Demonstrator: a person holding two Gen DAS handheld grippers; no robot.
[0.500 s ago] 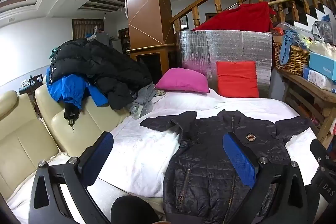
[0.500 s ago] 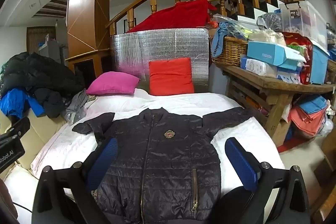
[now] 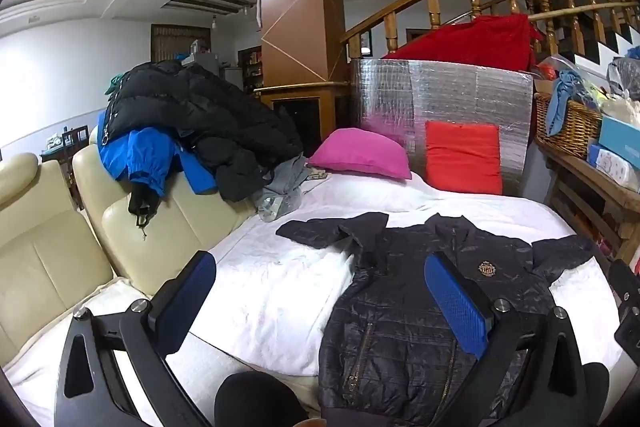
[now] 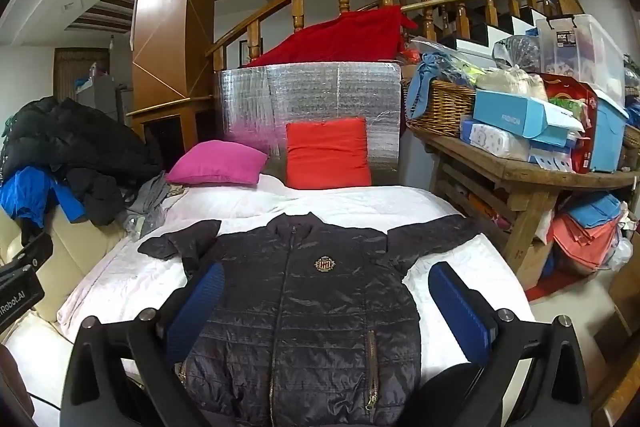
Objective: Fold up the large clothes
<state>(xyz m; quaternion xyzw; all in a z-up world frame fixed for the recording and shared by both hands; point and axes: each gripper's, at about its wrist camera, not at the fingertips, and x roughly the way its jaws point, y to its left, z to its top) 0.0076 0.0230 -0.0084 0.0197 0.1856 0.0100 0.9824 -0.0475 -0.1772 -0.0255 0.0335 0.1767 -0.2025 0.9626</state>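
black quilted jacket (image 4: 304, 307) lies flat, front up, on the white bed (image 4: 352, 203). both the left gripper (image 3: 320, 307) and right gripper (image 4: 326, 311) hover spread and empty; best pinch each sleeve end, fold inward.

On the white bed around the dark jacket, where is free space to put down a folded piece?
Free: the white sheet left of the jacket, toward the cream sofa, and the strip between its collar and the pillows. Crowded: the sofa back with piled coats and the wooden table.
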